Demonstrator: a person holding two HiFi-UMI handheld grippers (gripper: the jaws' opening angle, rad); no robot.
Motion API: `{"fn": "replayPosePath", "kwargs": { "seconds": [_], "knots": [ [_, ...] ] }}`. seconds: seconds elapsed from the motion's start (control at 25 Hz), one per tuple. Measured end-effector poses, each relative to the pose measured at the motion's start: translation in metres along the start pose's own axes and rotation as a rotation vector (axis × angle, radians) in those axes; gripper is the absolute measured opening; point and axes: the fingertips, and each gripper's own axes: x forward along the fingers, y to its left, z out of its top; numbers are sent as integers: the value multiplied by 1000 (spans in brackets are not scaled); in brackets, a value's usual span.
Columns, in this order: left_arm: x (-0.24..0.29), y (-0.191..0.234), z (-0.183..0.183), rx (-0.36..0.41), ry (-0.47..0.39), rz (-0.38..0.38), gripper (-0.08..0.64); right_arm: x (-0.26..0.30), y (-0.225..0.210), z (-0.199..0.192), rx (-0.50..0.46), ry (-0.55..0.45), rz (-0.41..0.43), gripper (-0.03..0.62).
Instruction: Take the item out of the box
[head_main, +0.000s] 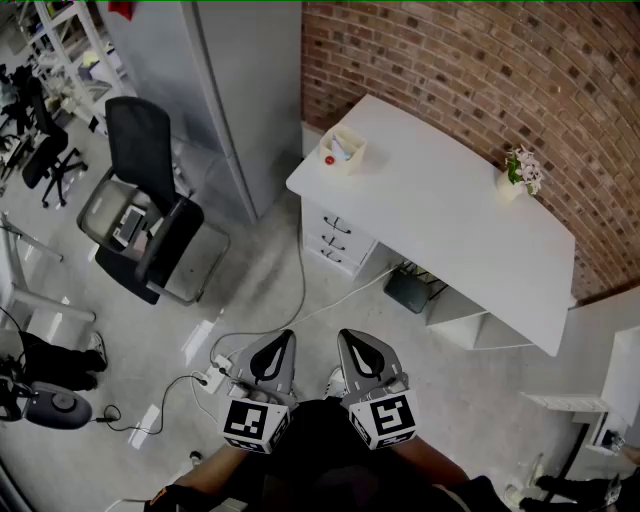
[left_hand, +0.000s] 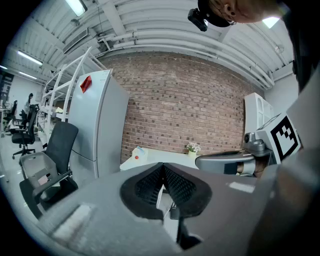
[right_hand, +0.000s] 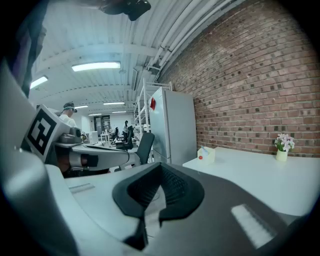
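Head view: the box (head_main: 342, 152) stands at the near left corner of the white table (head_main: 450, 215), well apart from both tools. Something shows inside it, too small to identify. The left gripper (head_main: 272, 358) and right gripper (head_main: 366, 358) are held side by side close to the person's body, over the floor, touching nothing. Judgement: the step in hand is the approach. It would be done well by closing in on the table corner squarely and opening one gripper before it goes down into the box. The other gripper should be kept ready to steady the light box against tipping off the edge. Left gripper view: the jaws are pressed together at their tips with nothing between them. The box sits small in the distance on the table corner, ahead and slightly left of the jaw line. Right gripper view: these jaws are likewise pressed together and empty. The box lies ahead to the right, with a flower pot (right_hand: 282, 151) at the table's far end.
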Motion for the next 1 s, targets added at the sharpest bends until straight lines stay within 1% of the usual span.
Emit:
{"fn": "replayPosePath", "kwargs": {
  "seconds": [0.12,0.36,0.72,1.0],
  "knots": [
    [1,0,1,-1,2,4,5,1,-1,1,4,-1,0,0],
    [7,-6,0,1,6,10,5,-2,-7,4,-18,-16,4,0],
    [19,-24,7,38,-6,23,5,-10,-30,9,12,-59,19,2],
    [33,-49,12,60,-14,39,5,-25,-46,11,12,-96,66,2]
  ]
}}
